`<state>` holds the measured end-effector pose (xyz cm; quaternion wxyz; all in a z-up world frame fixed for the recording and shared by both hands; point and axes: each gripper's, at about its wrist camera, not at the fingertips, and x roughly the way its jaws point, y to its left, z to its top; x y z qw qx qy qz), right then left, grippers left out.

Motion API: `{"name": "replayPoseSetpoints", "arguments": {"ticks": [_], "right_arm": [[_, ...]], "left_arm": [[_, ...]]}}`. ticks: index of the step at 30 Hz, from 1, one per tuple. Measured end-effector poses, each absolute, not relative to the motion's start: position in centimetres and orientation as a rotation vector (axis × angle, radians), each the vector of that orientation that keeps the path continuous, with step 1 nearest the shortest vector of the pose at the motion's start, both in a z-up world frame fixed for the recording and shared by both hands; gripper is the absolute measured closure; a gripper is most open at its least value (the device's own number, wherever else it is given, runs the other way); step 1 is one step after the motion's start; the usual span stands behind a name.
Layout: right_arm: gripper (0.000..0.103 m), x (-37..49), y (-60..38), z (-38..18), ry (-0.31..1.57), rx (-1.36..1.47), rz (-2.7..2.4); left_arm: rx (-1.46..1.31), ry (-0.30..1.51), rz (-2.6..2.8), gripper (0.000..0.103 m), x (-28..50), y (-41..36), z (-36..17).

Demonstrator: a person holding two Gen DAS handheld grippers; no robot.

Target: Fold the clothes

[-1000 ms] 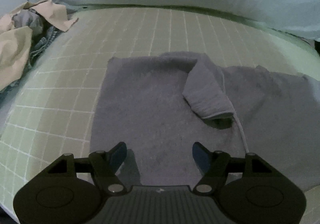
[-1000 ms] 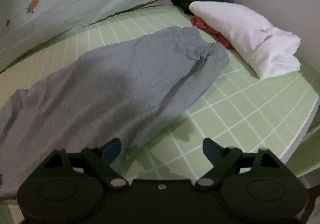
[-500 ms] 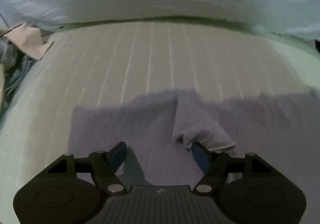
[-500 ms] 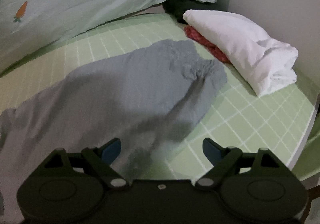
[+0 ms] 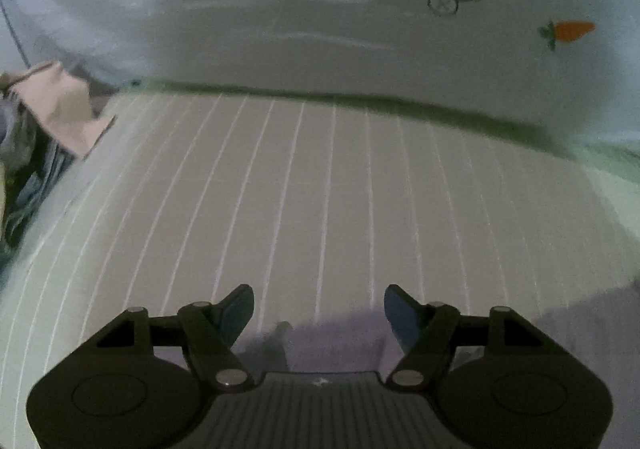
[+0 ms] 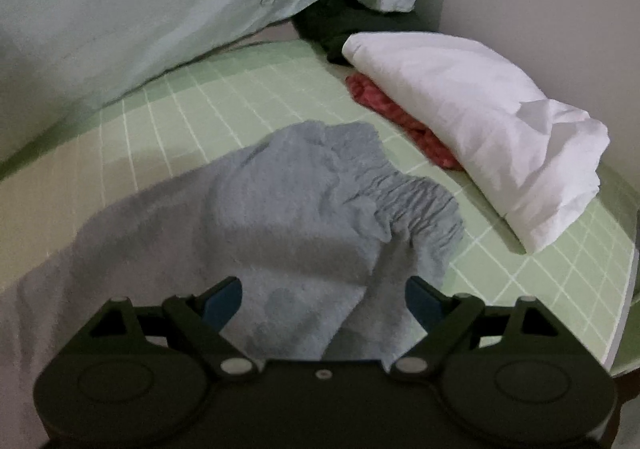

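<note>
Grey trousers [image 6: 304, 209] lie on the green grid mat [image 6: 200, 113], their gathered waistband [image 6: 416, 193] toward the right. My right gripper [image 6: 323, 299] is open, its fingers over the waistband end of the cloth. In the left wrist view only the far edge of the grey cloth [image 5: 340, 337] shows, right at my open left gripper [image 5: 319, 309]; the rest lies under the gripper body. The mat [image 5: 320, 189] stretches ahead of it.
A folded white garment [image 6: 472, 121] lies on a red one [image 6: 392, 109] at the mat's right. A dark garment [image 6: 340, 25] sits behind them. A pale sheet with a carrot print [image 5: 568, 31] hangs at the back. A heap of beige and blue clothes [image 5: 44, 121] lies left.
Both grippers have moved forward over the trousers. The left one now sits at the cloth's far edge. The right one has closed in on the waistband, which has bunched up.
</note>
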<state>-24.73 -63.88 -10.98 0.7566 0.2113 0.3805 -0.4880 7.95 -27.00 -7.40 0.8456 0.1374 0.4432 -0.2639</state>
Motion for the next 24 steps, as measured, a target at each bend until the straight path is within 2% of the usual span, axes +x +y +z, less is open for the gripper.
{"name": "replayPoseSetpoints", "arguments": {"ticks": [6,13,14,16,17,18,22,23,24], "right_arm": [[0.014,-24.2,-64.1,-12.0,0.853,0.477,-1.024],[0.014,-24.4,-64.2,-12.1,0.85,0.487,-1.016],[0.014,-24.4,-64.1,-12.2,0.848,0.491,-1.017],[0.014,-24.5,-64.1,-12.2,0.846,0.498,-1.017],[0.014,-24.5,-64.0,-12.2,0.845,0.497,-1.017],[0.014,-24.6,-64.0,-12.2,0.844,0.496,-1.016],[0.014,-24.9,-64.2,-12.1,0.834,0.492,-1.021],[0.014,-25.1,-64.3,-12.1,0.831,0.493,-1.026],[0.014,-25.2,-64.5,-12.1,0.828,0.496,-1.031]], "left_arm": [[0.305,0.971,-0.582,0.037,6.0,-25.4,-8.0],[0.32,0.953,-0.72,0.037,3.4,-28.5,-7.1],[0.343,0.96,-0.731,0.042,3.1,-29.2,-7.4],[0.364,0.991,-0.722,0.069,3.1,-30.3,-8.1],[0.367,1.012,-0.708,0.094,3.2,-30.8,-8.5],[0.363,1.033,-0.694,0.098,3.4,-31.1,-8.9],[0.22,1.02,-0.668,0.098,4.7,-30.9,-7.6],[0.183,1.009,-0.663,0.098,5.0,-30.8,-7.2],[0.148,1.002,-0.656,0.092,5.2,-30.6,-6.9]]}}
